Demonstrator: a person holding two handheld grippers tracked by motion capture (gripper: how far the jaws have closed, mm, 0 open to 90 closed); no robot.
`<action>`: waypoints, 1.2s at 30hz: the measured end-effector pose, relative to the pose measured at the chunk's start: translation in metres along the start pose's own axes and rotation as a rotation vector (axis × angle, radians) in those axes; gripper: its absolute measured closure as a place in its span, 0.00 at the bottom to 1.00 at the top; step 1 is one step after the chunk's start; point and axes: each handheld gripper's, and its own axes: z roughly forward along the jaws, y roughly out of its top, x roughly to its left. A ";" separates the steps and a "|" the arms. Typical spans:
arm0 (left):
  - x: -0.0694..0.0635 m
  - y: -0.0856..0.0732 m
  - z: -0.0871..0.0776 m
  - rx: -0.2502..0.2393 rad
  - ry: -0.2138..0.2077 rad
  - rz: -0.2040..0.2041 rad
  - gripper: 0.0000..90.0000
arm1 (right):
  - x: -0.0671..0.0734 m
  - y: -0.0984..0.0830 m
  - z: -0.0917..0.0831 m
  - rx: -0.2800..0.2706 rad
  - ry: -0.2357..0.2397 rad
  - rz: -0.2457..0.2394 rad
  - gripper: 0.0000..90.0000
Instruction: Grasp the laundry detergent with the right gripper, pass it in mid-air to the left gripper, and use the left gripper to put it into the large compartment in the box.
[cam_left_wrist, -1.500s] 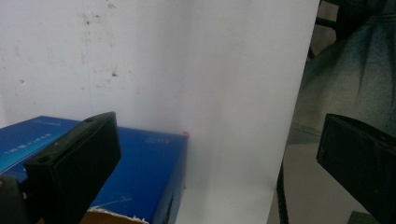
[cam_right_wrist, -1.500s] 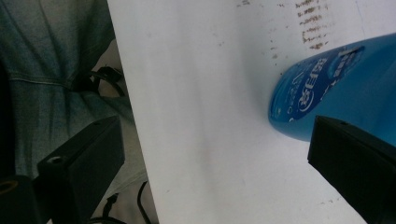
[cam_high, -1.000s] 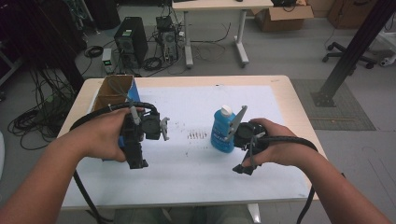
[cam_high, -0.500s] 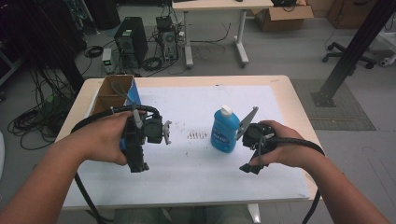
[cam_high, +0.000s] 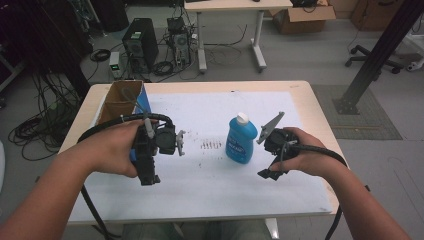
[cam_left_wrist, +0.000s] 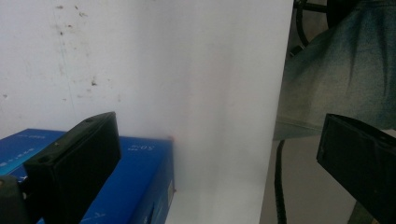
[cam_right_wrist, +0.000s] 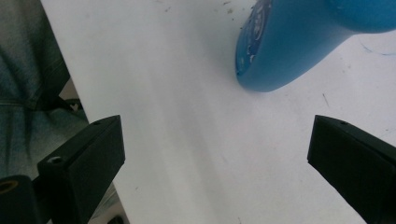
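Note:
A blue bottle (cam_high: 241, 141) with a white cap stands upright on the white sheet (cam_high: 215, 185) in the middle of the table. My right gripper (cam_high: 267, 173) hovers just right of it, jaws wide apart and pointing back toward the near edge. In the right gripper view, the right gripper (cam_right_wrist: 215, 128) is open with the bottle's base (cam_right_wrist: 285, 51) ahead at the upper right, untouched. My left gripper (cam_high: 148, 176) is held at the left, open too. In the left gripper view, the left gripper (cam_left_wrist: 215, 130) has a blue box (cam_left_wrist: 135, 182) behind its left jaw.
An open cardboard box (cam_high: 120, 100) with a blue side sits at the table's back left corner. The table's near edge (cam_left_wrist: 275, 116) is close under both grippers, with the person's jeans (cam_left_wrist: 345, 60) below it. Computers, cables and another desk stand on the floor beyond.
My right gripper has drawn back to the right, away from the blue bottle, which stays standing. The left gripper has barely shifted.

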 end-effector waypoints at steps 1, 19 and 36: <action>0.000 0.000 0.000 0.002 0.000 0.000 0.00 | -0.002 -0.001 0.001 -0.007 0.000 0.005 0.05; -0.003 -0.003 -0.001 0.005 0.001 0.004 0.00 | -0.020 -0.005 0.015 -0.091 0.004 0.064 0.04; -0.005 -0.004 0.000 0.010 0.002 0.009 0.00 | -0.030 -0.007 0.029 -0.176 -0.008 0.101 0.04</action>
